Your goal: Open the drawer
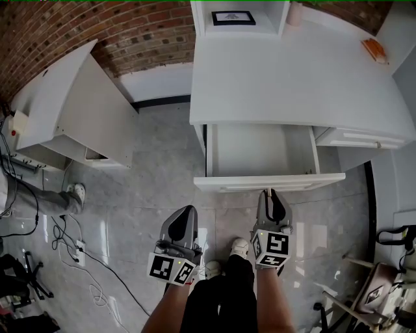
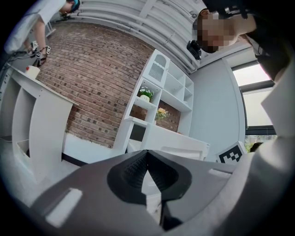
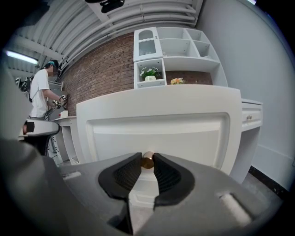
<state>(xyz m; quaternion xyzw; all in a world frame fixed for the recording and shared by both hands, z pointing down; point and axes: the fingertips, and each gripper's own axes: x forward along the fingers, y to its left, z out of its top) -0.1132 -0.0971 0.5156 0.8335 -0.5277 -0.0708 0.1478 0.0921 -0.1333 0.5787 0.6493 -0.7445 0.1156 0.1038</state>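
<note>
— What do we have around us?
— A brick wall [image 1: 143, 32] behind. At our left there's a second white desk [image 1: 71, 97], with cables [image 1: 65, 244] on the floor [image 1: 149, 169] below it and another person's leg [image 1: 53, 198] beside them. On our desk [image 1: 292, 78] we see a frame [image 1: 233, 17] at the back and an orange thing [image 1: 375, 49] at the far right corner. A chair [image 1: 377, 289] sits low at our right.
— Anything close to the drawer [image 1: 263, 153]?
— Our own shoes [image 1: 239, 246], on the floor just behind its front, and both grippers. The left gripper [image 1: 190, 209] hangs beside the right gripper [image 1: 268, 192], apart from the drawer, jaws together on nothing.
— How does the drawer look?
— It stands well out from under the desk top, left of a second drawer [image 1: 361, 138], which is shut. We see its white floor and side walls, and a front with a sunken panel.
— And the right gripper?
— Its jaws pinch the small brass knob [image 3: 147, 159] at the middle of that front.
</note>
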